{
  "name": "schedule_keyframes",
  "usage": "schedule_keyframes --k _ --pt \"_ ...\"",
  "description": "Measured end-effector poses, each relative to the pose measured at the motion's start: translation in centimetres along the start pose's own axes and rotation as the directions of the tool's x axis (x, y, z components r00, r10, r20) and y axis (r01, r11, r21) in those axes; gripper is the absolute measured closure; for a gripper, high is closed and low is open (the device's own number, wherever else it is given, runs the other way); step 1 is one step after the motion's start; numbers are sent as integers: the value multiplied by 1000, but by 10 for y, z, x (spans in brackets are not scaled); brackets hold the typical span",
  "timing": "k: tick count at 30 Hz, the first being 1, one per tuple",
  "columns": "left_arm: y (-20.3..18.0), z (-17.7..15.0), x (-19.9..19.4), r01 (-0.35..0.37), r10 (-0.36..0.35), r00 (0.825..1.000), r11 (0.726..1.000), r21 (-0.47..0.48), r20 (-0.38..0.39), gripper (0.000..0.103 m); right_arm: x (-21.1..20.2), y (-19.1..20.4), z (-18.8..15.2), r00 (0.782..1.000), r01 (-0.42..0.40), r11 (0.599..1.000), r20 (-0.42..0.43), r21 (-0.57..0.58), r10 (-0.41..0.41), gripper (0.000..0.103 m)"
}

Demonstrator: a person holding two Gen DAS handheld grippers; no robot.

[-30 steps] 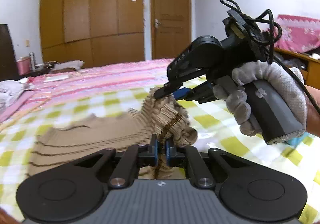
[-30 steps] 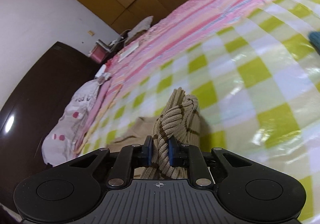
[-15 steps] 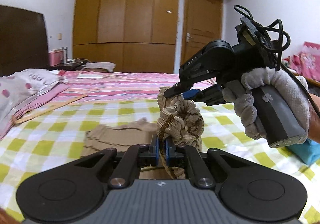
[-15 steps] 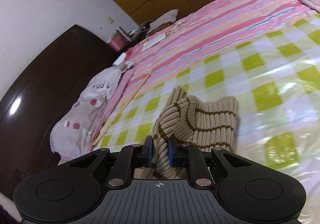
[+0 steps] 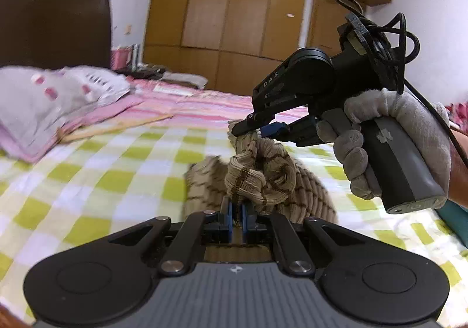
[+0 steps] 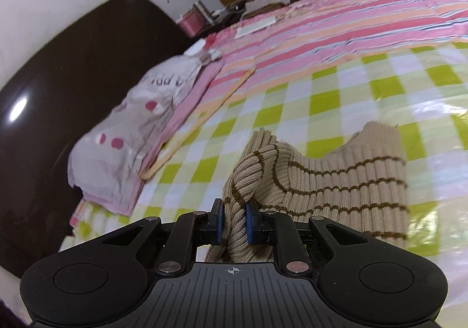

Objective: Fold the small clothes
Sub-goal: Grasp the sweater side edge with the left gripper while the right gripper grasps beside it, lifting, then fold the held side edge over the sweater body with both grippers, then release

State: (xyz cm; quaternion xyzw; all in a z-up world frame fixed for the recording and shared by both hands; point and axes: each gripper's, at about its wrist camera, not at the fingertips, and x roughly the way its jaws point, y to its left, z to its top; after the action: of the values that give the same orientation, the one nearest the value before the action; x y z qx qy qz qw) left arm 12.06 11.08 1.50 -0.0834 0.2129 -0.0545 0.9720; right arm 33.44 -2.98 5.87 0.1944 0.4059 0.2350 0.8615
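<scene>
With the left gripper (image 5: 237, 212) and the right gripper (image 6: 234, 218) each clamped on a bunched edge of the striped knit garment (image 6: 336, 181), the garment trails from both onto the checked bed cover (image 5: 102, 170), its loose length lying beyond the right gripper.

The sweater (image 6: 345, 181) was beige ribbed knit with thin brown stripes. The sheet (image 6: 351, 88) under it was checked lime green, pale green and white; at its 12 o'clock lay a quilt (image 6: 336, 18) striped pink, peach and white. The pillow (image 6: 131, 129) at 9 o'clock was grey-white with pink dots. The glove (image 5: 409, 117) was grey, the pads (image 6: 250, 221) blue, the headboard (image 6: 58, 94) dark brown.
</scene>
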Motion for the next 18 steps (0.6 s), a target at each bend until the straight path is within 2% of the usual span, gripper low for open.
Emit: schedule_keyframes --k 8,14,18 --pt "40 -13 14 -21 15 998 996 -90 -63 89 50 25 -16 996 76 995 -44 -59 -79 87" --pt "49 -16 19 -11 2 996 995 -102 -84 89 71 31 -22 991 115 990 -64 -79 -120 87" --pt "52 -17 20 -14 5 995 995 -95 -99 86 73 38 -23 990 119 988 -61 -98 -126 79"
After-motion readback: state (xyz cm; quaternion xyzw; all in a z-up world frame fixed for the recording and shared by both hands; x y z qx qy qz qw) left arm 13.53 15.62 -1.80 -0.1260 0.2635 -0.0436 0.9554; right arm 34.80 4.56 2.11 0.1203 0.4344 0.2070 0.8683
